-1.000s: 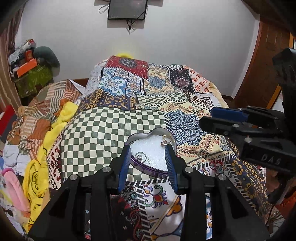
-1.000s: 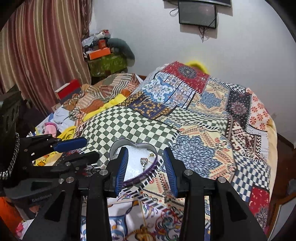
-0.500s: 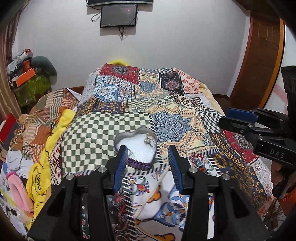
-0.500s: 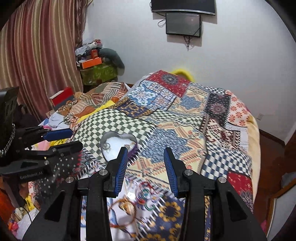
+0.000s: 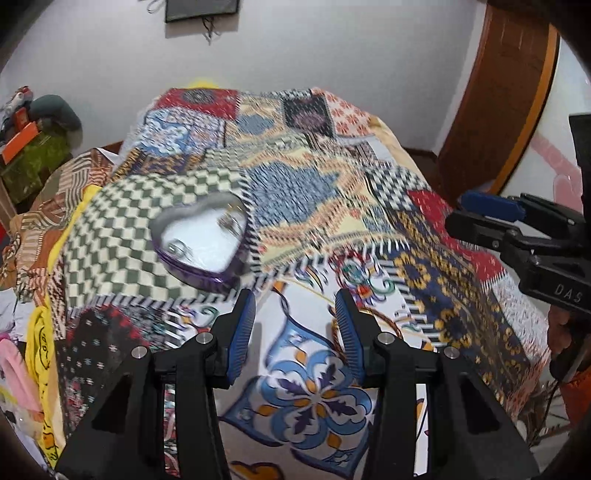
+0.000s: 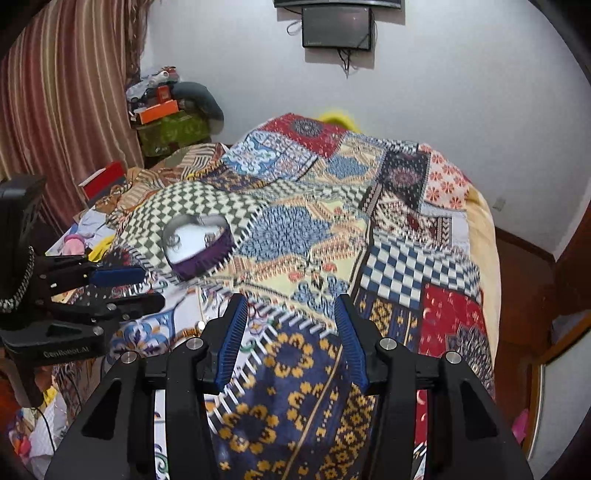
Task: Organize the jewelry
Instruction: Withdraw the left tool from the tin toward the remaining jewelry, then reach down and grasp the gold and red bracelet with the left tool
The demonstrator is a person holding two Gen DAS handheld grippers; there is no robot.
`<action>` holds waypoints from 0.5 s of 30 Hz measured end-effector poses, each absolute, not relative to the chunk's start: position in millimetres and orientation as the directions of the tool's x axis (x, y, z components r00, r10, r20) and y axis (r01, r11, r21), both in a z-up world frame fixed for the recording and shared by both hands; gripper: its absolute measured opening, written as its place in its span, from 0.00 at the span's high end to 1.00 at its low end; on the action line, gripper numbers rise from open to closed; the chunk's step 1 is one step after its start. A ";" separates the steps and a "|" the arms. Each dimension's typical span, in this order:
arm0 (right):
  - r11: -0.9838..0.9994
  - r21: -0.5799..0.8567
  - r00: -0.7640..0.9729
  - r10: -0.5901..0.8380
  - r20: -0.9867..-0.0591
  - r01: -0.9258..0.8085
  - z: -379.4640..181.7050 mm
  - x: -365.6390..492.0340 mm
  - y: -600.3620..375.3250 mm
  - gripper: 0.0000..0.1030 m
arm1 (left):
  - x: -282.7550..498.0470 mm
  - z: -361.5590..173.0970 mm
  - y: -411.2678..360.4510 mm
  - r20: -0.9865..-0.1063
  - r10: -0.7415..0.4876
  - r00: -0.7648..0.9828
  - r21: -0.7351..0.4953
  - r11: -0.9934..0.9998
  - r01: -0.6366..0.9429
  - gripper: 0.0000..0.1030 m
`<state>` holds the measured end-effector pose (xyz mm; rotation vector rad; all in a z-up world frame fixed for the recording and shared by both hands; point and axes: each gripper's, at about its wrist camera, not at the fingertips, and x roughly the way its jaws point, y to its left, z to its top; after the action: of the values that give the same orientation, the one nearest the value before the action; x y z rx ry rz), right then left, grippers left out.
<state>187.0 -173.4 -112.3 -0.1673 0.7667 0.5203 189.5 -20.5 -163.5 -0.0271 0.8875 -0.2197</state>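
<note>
Across the bed spreads a patchwork quilt, with a striped curtain off to the left, a heap of boxes and bags by the wall, and a dark screen mounted high above. On the green-checked patch sits the heart-shaped tin, lid off, purple-walled, its point aimed toward the near edge of the bed and its lobes toward the far wall. Small silvery pieces lie inside, too blurred to name. Nothing stands between either gripper and the tin. The left gripper hangs over the floral patch, fingers apart and empty, the tin ahead to its left. The right gripper is spread and empty too, well right of the tin.
</note>
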 end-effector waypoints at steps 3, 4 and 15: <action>0.859 0.058 0.582 0.393 -0.712 -0.509 -120.9 184.9 -175.3 0.56 | 188.2 -173.9 -28.0 -0.779 -0.210 0.591 -0.115 0.974 0.194 0.57; 0.857 0.064 0.574 0.396 -0.717 -0.512 -124.0 184.2 -175.3 0.56 | 188.0 -176.1 -29.2 -0.781 -0.211 0.588 -0.114 0.974 0.197 0.57; 0.842 0.107 0.528 0.425 -0.735 -0.529 -138.5 180.0 -169.9 0.56 | 185.7 -195.6 -42.3 -0.782 -0.223 0.582 -0.095 0.966 0.242 0.86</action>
<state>180.0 -169.9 -138.5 -0.1352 0.8387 0.5717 185.7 -42.3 -195.6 0.0226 0.9095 -0.2711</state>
